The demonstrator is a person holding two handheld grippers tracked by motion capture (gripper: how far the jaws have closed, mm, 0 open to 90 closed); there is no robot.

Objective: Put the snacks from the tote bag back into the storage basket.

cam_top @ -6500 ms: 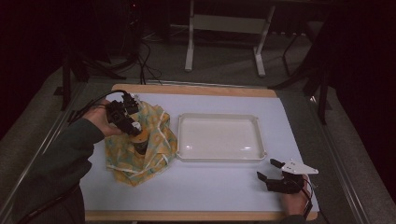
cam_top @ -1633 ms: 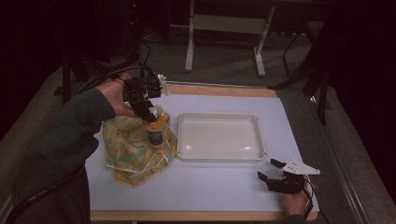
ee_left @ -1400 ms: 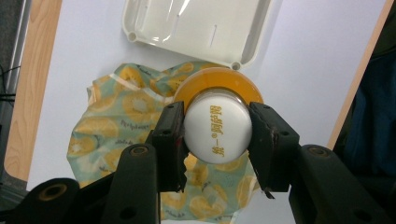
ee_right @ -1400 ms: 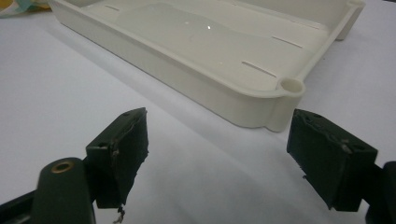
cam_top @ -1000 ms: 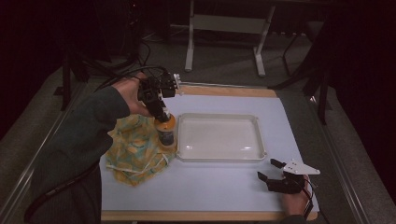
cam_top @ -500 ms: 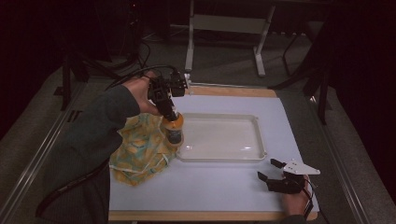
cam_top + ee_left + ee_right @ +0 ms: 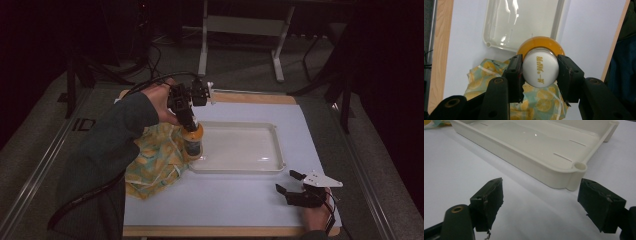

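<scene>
Your left hand-held gripper [image 7: 540, 75] clamps the white-capped orange bottle [image 7: 540, 66] by its cap, upright, over the shallow white plastic tray's [image 7: 272, 147] near-left rim, ready for lowering in; your right hand-held gripper [image 7: 540, 205] rests released beside that tray.

Standing at the middle of the table [image 7: 240, 205]: tray [image 7: 272, 145]. Lying just left of the tray, touching its left rim: cloth [image 7: 155, 160]. Hanging over the tray's near-left corner, gripped from above in the left gripper [image 7: 186, 120]: bottle [image 7: 193, 142]. Resting near the tray's near-right corner, apart from it: right gripper [image 7: 287, 182].
</scene>
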